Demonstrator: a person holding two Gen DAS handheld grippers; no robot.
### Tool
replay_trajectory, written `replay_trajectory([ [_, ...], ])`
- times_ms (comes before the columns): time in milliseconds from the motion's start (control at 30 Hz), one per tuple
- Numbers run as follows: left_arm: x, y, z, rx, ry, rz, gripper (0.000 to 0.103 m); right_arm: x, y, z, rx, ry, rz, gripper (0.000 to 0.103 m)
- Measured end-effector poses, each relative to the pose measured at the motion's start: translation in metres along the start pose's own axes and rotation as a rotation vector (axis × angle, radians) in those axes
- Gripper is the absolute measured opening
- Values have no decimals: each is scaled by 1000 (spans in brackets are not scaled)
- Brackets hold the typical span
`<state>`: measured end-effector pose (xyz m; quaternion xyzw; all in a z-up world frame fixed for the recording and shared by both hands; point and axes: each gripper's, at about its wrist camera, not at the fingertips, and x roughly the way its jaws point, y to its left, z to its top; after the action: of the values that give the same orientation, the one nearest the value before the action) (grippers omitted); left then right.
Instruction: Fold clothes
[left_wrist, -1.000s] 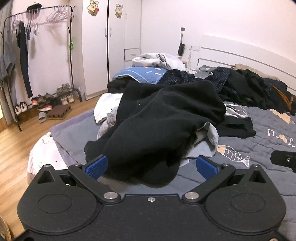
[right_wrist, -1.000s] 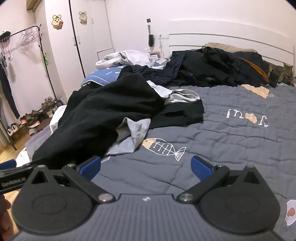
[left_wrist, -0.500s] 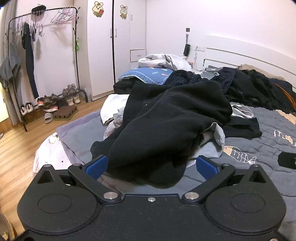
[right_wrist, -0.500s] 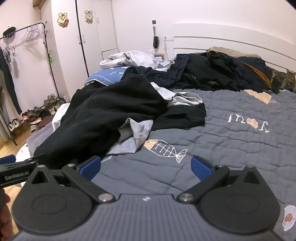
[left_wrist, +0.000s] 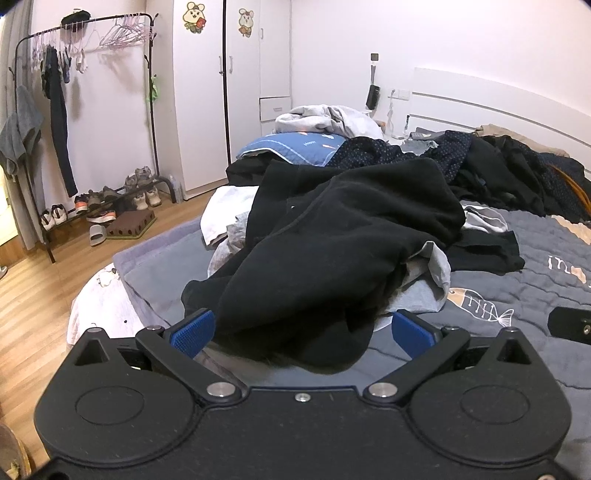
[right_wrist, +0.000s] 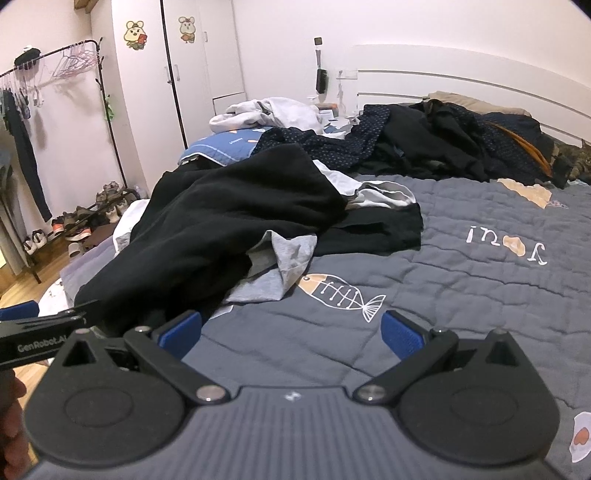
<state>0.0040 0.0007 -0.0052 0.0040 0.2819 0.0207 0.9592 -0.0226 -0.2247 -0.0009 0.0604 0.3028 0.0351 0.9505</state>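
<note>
A black garment (left_wrist: 332, 236) lies heaped on the near left part of the bed (right_wrist: 461, 295), draped over a light grey garment (right_wrist: 284, 266) whose edge sticks out beside the fish print on the grey quilt. The left tool (left_wrist: 301, 330) hangs with its blue pads spread wide, released, and the garment's lowest fold sits between them; whether the cloth touches either pad is hard to tell. The right tool (right_wrist: 291, 332) is likewise spread apart and grasps nothing, poised over bare quilt just right of the heap. In the right wrist view part of the left tool shows at the left edge, with a bit of a hand (right_wrist: 11, 424) cut off below it. Behind the heap lie a blue pillow (left_wrist: 291, 147), a pale bundle on top of it, and a dark pile of clothes (right_wrist: 443, 147) along the headboard, too tangled to separate. A clothes rack (left_wrist: 85, 55) with hangers stands by the wall, shoes (left_wrist: 99, 210) beneath it, beside a white wardrobe (left_wrist: 221, 92).
</note>
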Motion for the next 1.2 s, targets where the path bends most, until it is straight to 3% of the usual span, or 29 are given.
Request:
replay_trajectory([
  [700,5,3,-1,25,17,7,103,1,2,-1,11,-10,14,103],
  [933,7,12,4,51,-16,57,103,3,8,0,-2,-37,83,103],
  [1200,17,40,14,-46,-1,82,103,24,31,13,-66,-22,105,103],
])
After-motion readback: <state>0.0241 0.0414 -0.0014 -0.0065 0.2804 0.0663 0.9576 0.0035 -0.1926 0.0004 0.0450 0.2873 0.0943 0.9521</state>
